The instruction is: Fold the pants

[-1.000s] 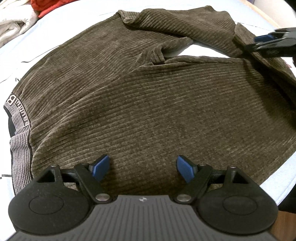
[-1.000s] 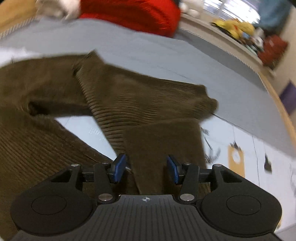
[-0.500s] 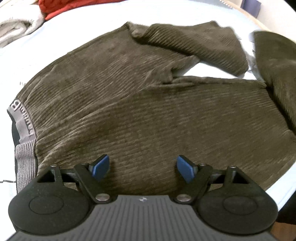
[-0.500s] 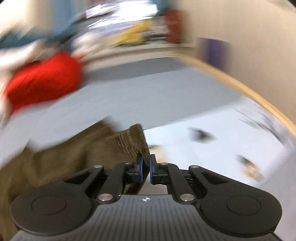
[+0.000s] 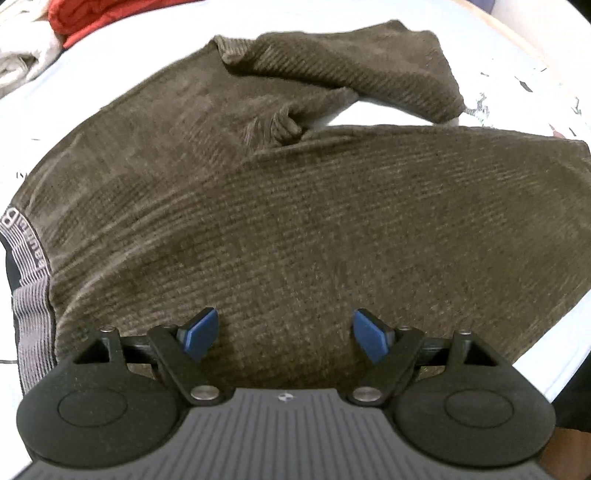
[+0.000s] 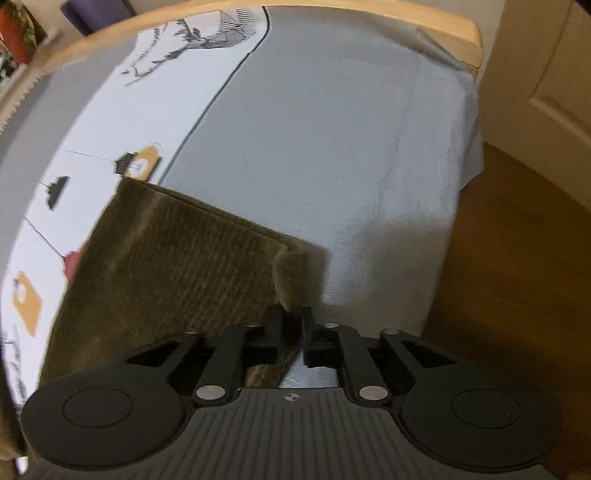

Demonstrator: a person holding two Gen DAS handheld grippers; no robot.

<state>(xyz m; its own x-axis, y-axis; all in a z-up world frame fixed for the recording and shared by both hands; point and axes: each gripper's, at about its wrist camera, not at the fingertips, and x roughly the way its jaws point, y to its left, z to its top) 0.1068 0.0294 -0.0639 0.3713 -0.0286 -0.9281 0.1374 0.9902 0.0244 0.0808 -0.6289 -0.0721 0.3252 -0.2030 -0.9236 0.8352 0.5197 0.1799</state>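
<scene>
Surface: bed with a pale blue-grey sheet (image 6: 332, 147), plus a white printed panel (image 6: 110, 122) with ship drawings up-left of the right gripper (image 6: 291, 325). Wooden bed frame (image 6: 369, 18) past it, brown floor (image 6: 517, 258) to its right. Red fabric (image 5: 96, 18) and white fabric (image 5: 22, 55) far up-left of the left gripper (image 5: 286, 334).

Pants (image 5: 295, 221), brown corduroy, spread flat just ahead of the left gripper, waistband (image 5: 33, 295) to its left. Left jaws wide apart, nothing between.

Right jaws opening, leg hem corner (image 6: 291, 277) between them; fabric looks pinched.

Versus a second ago: right leg is pulled out straight, right view has swung round.
</scene>
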